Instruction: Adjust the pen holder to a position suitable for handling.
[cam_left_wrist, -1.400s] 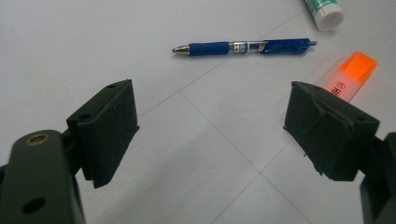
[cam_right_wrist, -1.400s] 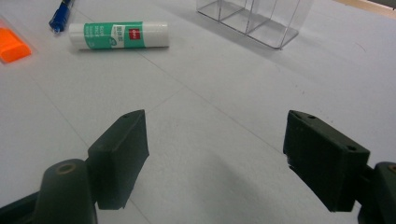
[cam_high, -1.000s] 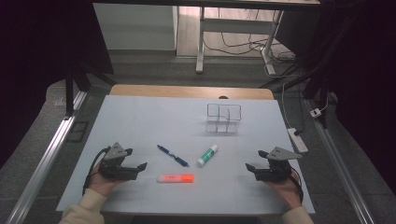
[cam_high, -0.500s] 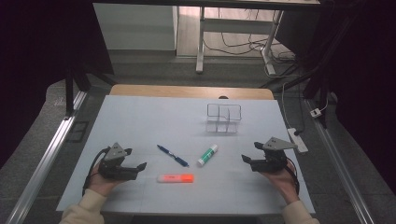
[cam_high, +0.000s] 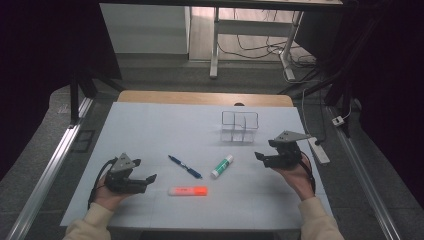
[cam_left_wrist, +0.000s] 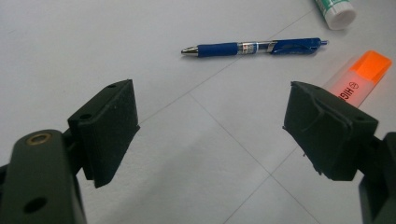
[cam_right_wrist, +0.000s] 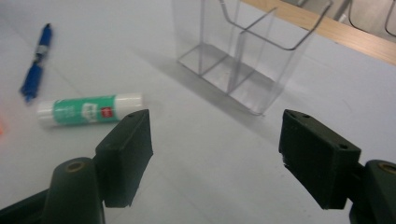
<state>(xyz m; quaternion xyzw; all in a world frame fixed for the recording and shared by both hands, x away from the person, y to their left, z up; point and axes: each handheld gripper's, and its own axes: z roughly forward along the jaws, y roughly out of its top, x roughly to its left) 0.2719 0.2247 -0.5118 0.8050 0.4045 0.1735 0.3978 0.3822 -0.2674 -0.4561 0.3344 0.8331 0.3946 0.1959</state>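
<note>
On a pale grey table (cam_high: 150, 130), a person holds a two-jaw gripper in each hand, both with jaws spread wide and nothing between them. A clear plastic organiser (cam_high: 240, 126), upright with open-topped compartments, stands toward the far right of the tabletop; in the right gripper view it (cam_right_wrist: 243, 51) rises ahead of the jaws, between them and slightly beyond. The right gripper (cam_high: 261, 157) is raised just off the surface, near the organiser's front right corner, pointing left toward a glue stick (cam_high: 222, 166). That glue stick (cam_right_wrist: 88, 112), white with a green label, lies on its side just beyond the left-hand jaw in that view. The left gripper (cam_high: 149, 180) rests low at the near left, well apart from it. An orange highlighter (cam_high: 187, 190) lies just beside the left gripper's jaws, partly behind one of them in the left gripper view (cam_left_wrist: 359, 77). A blue pen (cam_left_wrist: 254, 47) lies flat farther ahead, clear of both jaws.
</note>
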